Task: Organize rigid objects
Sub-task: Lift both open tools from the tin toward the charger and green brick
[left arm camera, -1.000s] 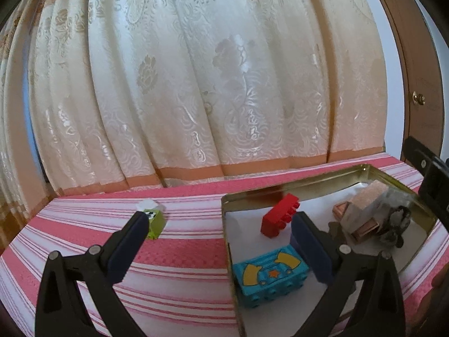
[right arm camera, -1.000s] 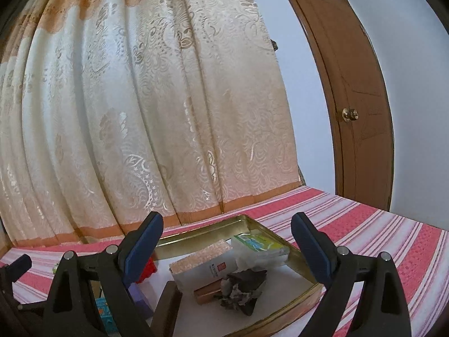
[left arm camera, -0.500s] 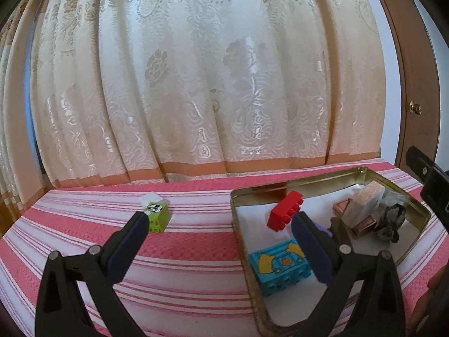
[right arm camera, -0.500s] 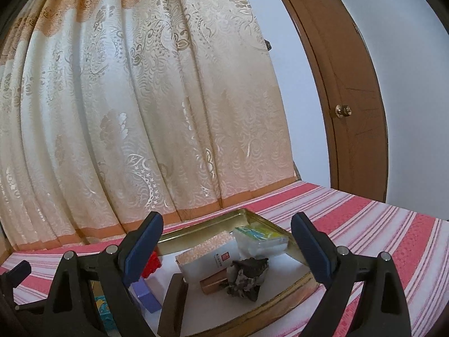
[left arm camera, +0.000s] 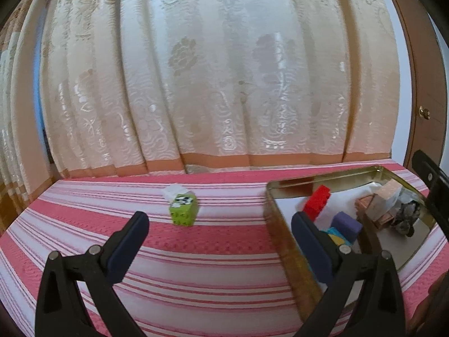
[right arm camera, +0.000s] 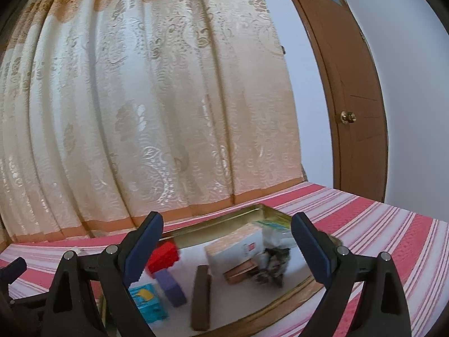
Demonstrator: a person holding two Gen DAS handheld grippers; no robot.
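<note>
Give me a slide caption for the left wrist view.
Open left gripper faces a green block on striped cloth, beside the tin.

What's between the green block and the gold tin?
Nothing: between the green block and the gold tin only bare striped tablecloth shows, in the left wrist view.

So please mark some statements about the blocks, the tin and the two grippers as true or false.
1. The green block lies inside the gold tin. False: it lies on the striped cloth, left of the tin.
2. The red block is in the tin. True.
3. The left gripper holds the purple block. False: its jaws are open and empty.
4. The right gripper is open. True.
5. A blue block lies in the tin. True.
</note>
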